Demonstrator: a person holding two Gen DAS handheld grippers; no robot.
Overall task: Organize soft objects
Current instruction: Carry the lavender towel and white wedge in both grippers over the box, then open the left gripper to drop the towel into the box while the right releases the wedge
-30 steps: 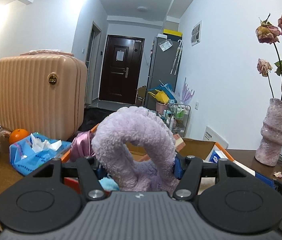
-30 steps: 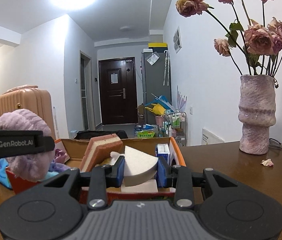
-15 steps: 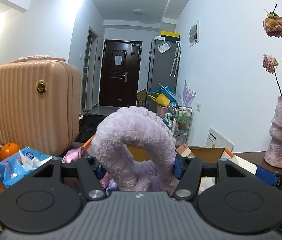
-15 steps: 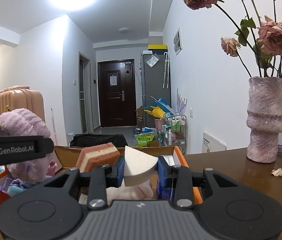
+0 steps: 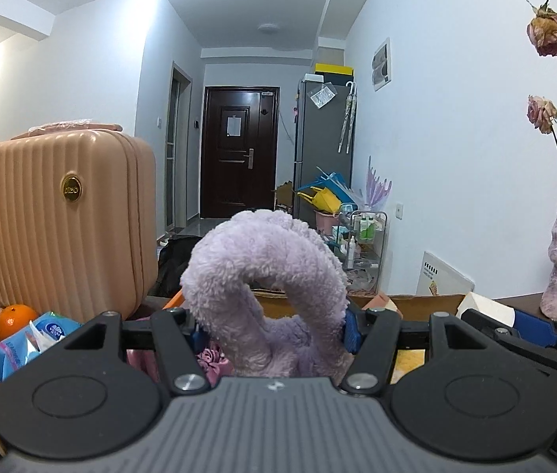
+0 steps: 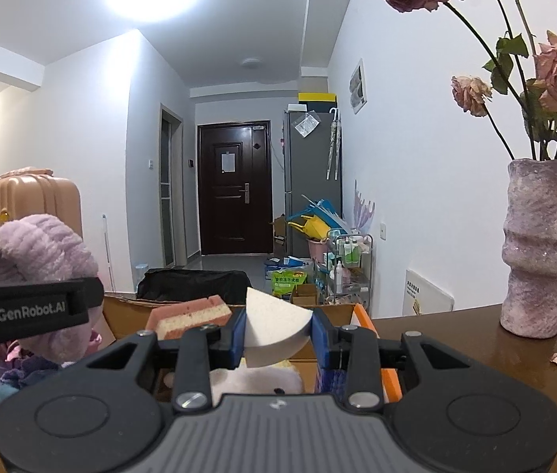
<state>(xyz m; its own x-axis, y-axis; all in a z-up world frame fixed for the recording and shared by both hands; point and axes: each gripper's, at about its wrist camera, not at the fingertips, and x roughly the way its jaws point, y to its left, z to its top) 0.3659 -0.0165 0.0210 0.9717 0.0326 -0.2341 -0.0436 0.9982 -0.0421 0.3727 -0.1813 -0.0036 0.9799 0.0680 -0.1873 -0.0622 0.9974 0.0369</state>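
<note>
My left gripper is shut on a fluffy purple plush ring and holds it above the open cardboard box. The ring also shows at the left of the right wrist view. My right gripper is shut on a white wedge-shaped sponge, held over the same box. Inside the box lie a pink and cream layered sponge, a pale plush toy and purple fabric.
A peach ribbed suitcase stands at the left with an orange and a blue tissue pack in front. A pink vase with dried roses stands on the brown table at the right.
Both grippers have risen with their loads, so the box and table sit lower in both views. The plush ring and white sponge stay gripped.
</note>
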